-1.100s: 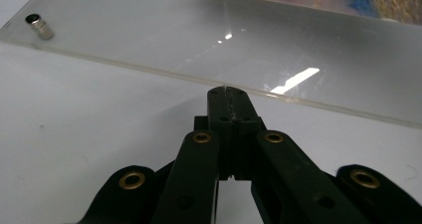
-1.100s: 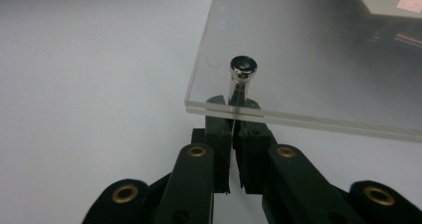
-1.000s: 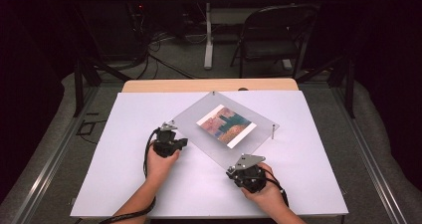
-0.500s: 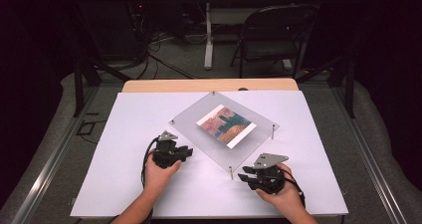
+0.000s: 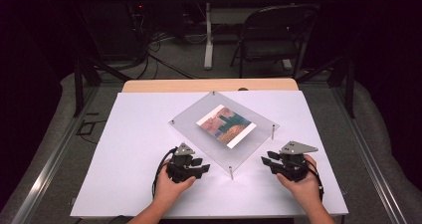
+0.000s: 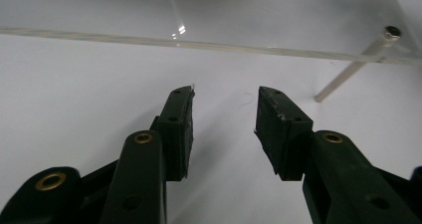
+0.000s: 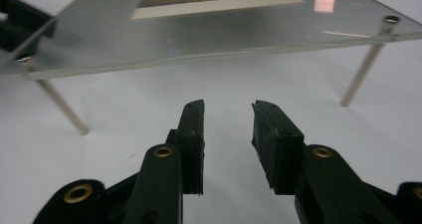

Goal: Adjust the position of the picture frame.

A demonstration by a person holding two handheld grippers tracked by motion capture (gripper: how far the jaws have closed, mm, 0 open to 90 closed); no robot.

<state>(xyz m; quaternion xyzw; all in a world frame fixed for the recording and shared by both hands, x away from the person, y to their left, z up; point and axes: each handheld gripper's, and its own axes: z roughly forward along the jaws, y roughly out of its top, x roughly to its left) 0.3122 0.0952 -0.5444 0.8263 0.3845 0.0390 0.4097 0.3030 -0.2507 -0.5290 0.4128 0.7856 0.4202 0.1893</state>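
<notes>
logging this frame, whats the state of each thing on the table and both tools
clear panel: raised on four thin metal legs, level, untouched
picture: flat on the panel, face up
left tool: jaws just been opening, nothing between them, short of the panel edge
right tool: jaws just been opening, nothing between them, apart from the panel
table: white top, bearing the panel

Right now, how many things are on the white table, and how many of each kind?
Clear plate on metal legs: 1
Colourful picture on the plate: 1
Metal legs showing, such as this one: 4
Black grippers, left gripper and right gripper, both open and holding nothing: 2
Total: 8
</notes>
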